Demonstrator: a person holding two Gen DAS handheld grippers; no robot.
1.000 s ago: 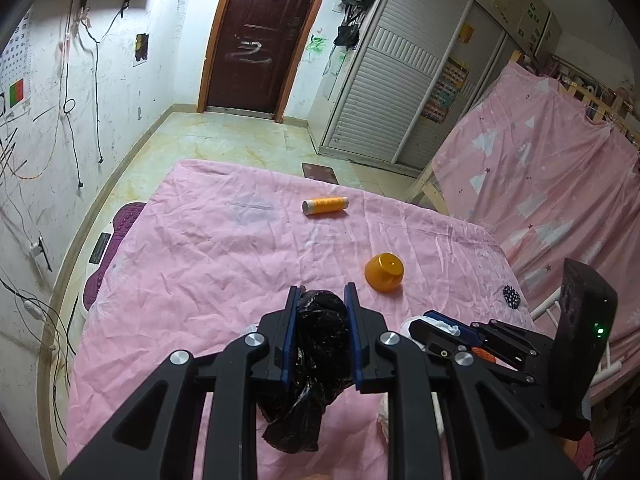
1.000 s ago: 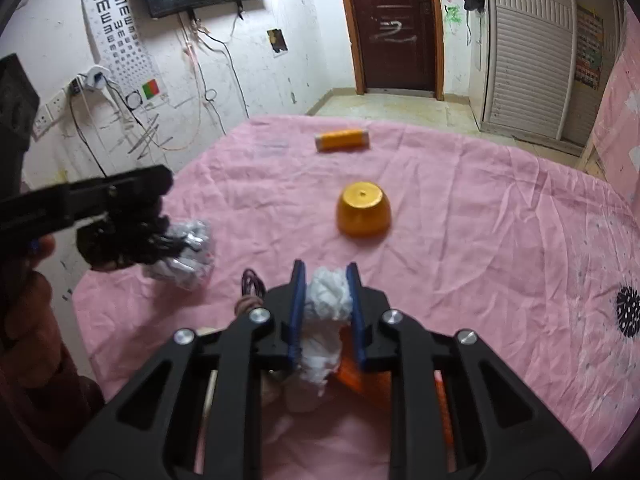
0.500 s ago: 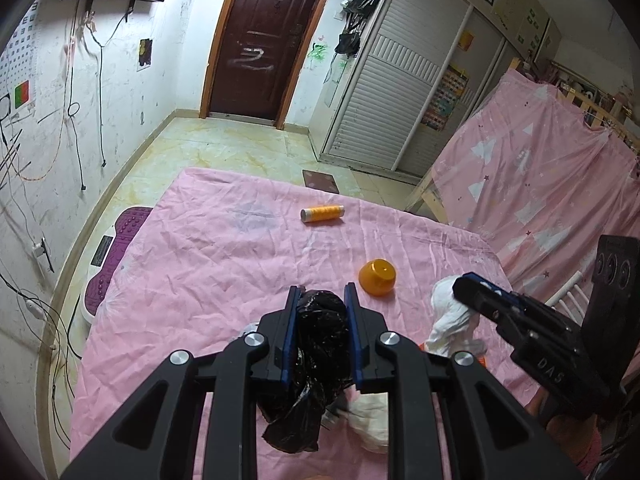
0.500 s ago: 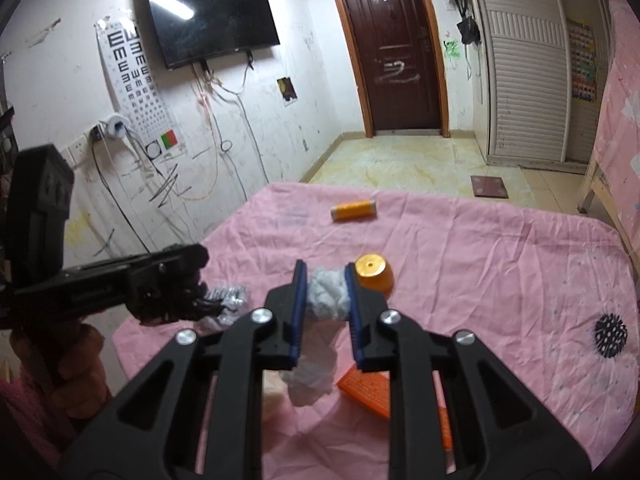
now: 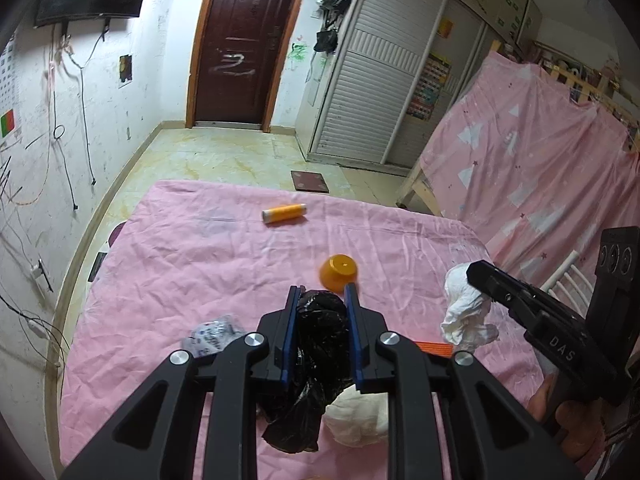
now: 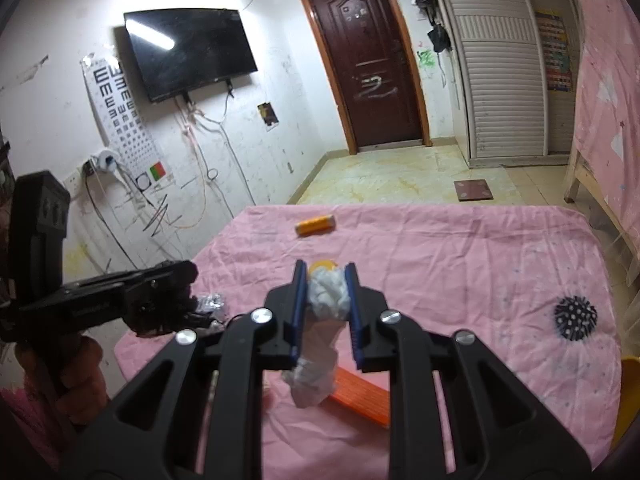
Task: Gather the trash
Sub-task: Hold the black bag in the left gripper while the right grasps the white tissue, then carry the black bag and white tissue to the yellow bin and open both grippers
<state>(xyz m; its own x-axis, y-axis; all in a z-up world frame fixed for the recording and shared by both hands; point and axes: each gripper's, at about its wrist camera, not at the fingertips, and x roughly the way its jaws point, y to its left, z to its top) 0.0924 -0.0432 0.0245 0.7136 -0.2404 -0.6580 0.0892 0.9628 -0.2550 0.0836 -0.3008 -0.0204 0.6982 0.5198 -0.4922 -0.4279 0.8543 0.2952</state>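
My left gripper [image 5: 321, 295] is shut on a crumpled black plastic bag [image 5: 316, 356] that hangs down between its blue pads above the pink sheet. The right gripper [image 6: 324, 276] is shut on a wad of white tissue [image 6: 320, 336], lifted off the bed; the left wrist view shows that same white tissue [image 5: 466, 308] dangling from the right gripper [image 5: 472, 276] at the right. A second white wad [image 5: 358, 420] lies on the sheet under my left gripper. A crumpled silvery wrapper [image 5: 212, 334] lies at the bed's left, beside the left gripper [image 6: 188, 292] in the right wrist view.
On the pink sheet [image 5: 200, 256] lie an orange cylinder [image 5: 284, 214], an upturned orange cup [image 5: 339, 272], a flat orange piece [image 6: 360, 398] and a black spiky ball [image 6: 575, 317]. A draped pink cloth [image 5: 540, 168] stands to the right. A person's hand [image 6: 76, 364] holds the left gripper.
Both grippers have risen and pulled back from the bed with their loads. The white tissue came up off the sheet in the right gripper, and the room now shows more.
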